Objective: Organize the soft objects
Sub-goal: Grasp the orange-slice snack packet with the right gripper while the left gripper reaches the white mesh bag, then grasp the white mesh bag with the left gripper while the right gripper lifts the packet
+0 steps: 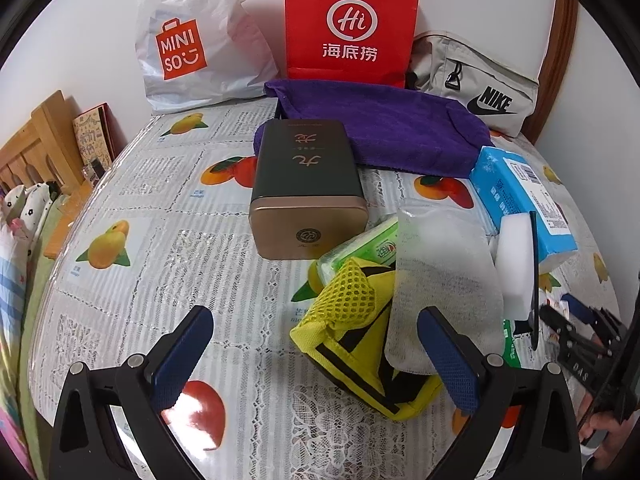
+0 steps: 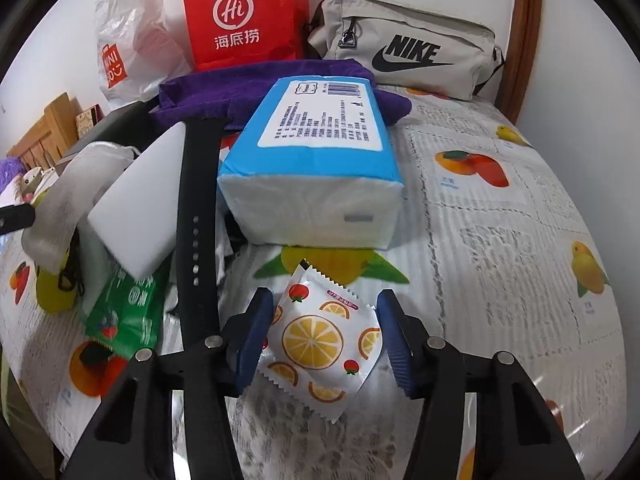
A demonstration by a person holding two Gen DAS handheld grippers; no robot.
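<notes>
In the right wrist view my right gripper (image 2: 324, 328) is partly closed around a white sachet printed with orange slices (image 2: 320, 340); both pads touch its edges. Ahead lie a blue tissue pack (image 2: 316, 152), a white sponge block (image 2: 136, 200), a black strap (image 2: 198, 216) and a purple towel (image 2: 240, 84). In the left wrist view my left gripper (image 1: 316, 356) is open and empty above the tablecloth. Its right finger (image 1: 448, 364) is beside a grey cloth (image 1: 444, 280) and a yellow mesh pouch (image 1: 360, 328). The right gripper (image 1: 580, 328) shows at the right edge.
A dark tin box (image 1: 304, 188) lies mid-table in front of the purple towel (image 1: 384, 128). A Miniso bag (image 1: 192, 36), a red paper bag (image 1: 348, 24) and a Nike bag (image 1: 476, 80) stand against the wall. A green packet (image 2: 124, 308) lies under the sponge.
</notes>
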